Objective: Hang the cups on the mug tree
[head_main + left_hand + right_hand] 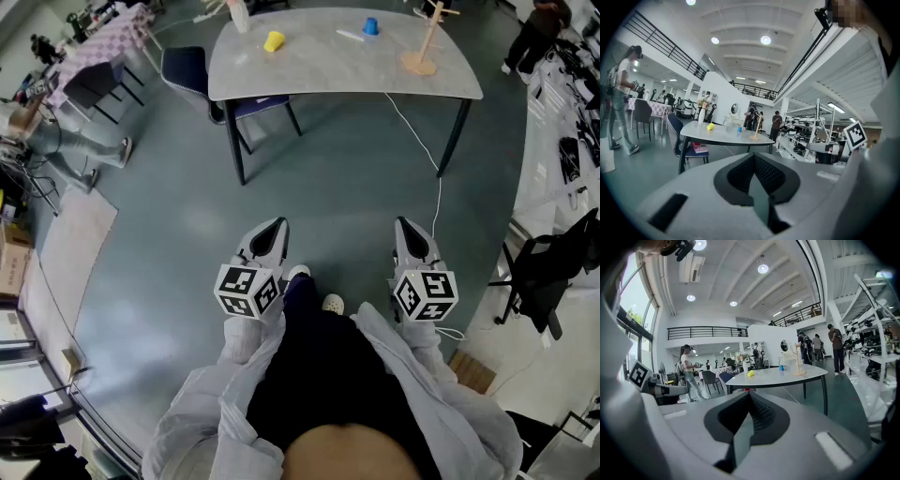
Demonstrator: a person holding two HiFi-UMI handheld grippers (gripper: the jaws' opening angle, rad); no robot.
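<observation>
Head view puts us well back from the grey round-edged table [309, 80], with both grippers held low and pointing toward it. Our left gripper [275, 228] has its jaws pressed together with nothing between them. Our right gripper [406, 228] is likewise closed and empty.

On the table, the pale wooden mug tree [428, 39] stands upright near the right end. Its long axis is vertical, and short pegs branch sideways from the post. The small blue cup [371, 26] stands near it on the left. The small yellow cup [273, 41] lies further left, apparently tipped on its side, though it is too small for us to tell which way its mouth faces. All three are apart from one another.
</observation>
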